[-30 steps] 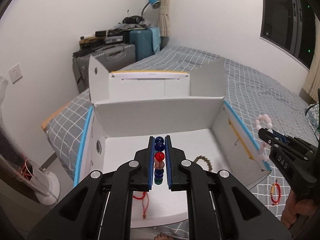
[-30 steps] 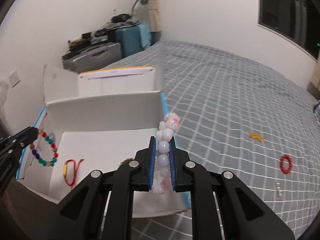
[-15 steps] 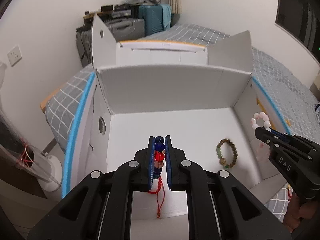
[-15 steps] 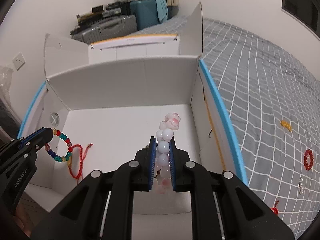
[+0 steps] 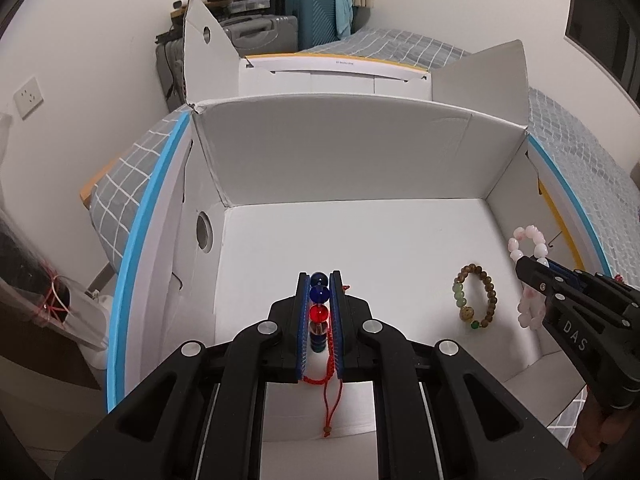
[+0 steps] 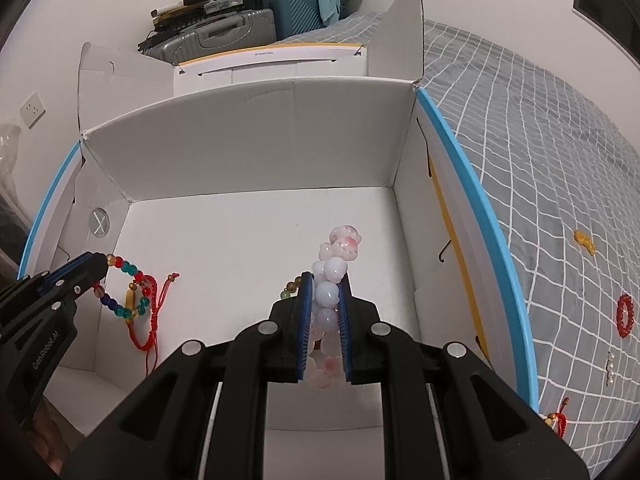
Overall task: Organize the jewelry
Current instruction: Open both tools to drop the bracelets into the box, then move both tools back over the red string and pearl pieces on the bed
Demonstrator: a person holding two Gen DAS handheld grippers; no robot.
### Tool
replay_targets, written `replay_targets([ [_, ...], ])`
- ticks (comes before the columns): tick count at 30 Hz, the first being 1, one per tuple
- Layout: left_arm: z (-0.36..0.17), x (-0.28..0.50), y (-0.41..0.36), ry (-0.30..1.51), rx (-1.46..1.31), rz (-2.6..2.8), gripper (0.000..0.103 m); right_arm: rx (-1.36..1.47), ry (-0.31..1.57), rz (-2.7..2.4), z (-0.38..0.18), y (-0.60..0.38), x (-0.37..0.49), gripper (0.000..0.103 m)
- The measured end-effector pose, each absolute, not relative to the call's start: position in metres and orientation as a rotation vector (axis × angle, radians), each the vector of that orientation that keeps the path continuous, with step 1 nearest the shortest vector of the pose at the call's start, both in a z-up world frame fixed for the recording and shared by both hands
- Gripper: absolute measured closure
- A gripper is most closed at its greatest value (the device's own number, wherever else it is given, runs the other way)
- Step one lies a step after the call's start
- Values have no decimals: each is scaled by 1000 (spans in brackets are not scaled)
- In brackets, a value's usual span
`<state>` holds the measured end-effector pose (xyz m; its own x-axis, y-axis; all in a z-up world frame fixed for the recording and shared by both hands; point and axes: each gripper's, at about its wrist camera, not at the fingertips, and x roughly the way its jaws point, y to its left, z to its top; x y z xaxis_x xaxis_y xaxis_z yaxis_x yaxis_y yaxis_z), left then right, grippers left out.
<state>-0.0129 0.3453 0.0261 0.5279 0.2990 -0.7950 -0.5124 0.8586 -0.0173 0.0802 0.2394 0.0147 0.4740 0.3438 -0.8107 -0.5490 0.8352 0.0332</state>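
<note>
Your left gripper point(image 5: 319, 282) is clenched on the multicolored bead bracelet point(image 5: 319, 308), your right gripper point(image 6: 325, 280) on the pink bead bracelet point(image 6: 336, 264). Both have dropped from above the rim to inside the white box point(image 5: 360, 152), over its floor, near the brown bead bracelet point(image 5: 476, 298). You look ready to let go.

Multicolored bracelet point(image 5: 319, 308) and pink bracelet point(image 6: 332, 300) gripper-clamped.
</note>
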Motion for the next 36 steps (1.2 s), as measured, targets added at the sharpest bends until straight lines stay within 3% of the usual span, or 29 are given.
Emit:
replay_targets([
  [5, 27, -11, 343, 902, -249, 501, 92, -238, 939, 561, 15, 240, 81, 89],
  [7, 30, -12, 341, 905, -236, 517, 85, -237, 940, 568, 16, 240, 81, 89],
  [9, 32, -14, 340, 897, -237, 521, 63, -239, 930, 566, 20, 239, 79, 85],
  [10, 35, -15, 339, 888, -236, 524, 61, -236, 926, 571, 23, 238, 77, 83],
  [14, 48, -20, 333, 844, -232, 523, 43, -207, 893, 578, 37, 230, 72, 59],
  [16, 53, -21, 330, 829, -228, 520, 39, -197, 877, 577, 44, 225, 70, 53],
  [18, 60, -24, 325, 807, -223, 521, 30, -194, 856, 566, 51, 219, 68, 38],
  [20, 65, -25, 319, 789, -217, 513, 28, -185, 827, 549, 59, 209, 67, 31],
  [26, 81, -26, 299, 730, -211, 475, 6, -136, 765, 489, 82, 168, 69, 8],
  [36, 98, -11, 240, 699, -156, 370, 6, -108, 735, 386, 97, 99, 77, 7],
])
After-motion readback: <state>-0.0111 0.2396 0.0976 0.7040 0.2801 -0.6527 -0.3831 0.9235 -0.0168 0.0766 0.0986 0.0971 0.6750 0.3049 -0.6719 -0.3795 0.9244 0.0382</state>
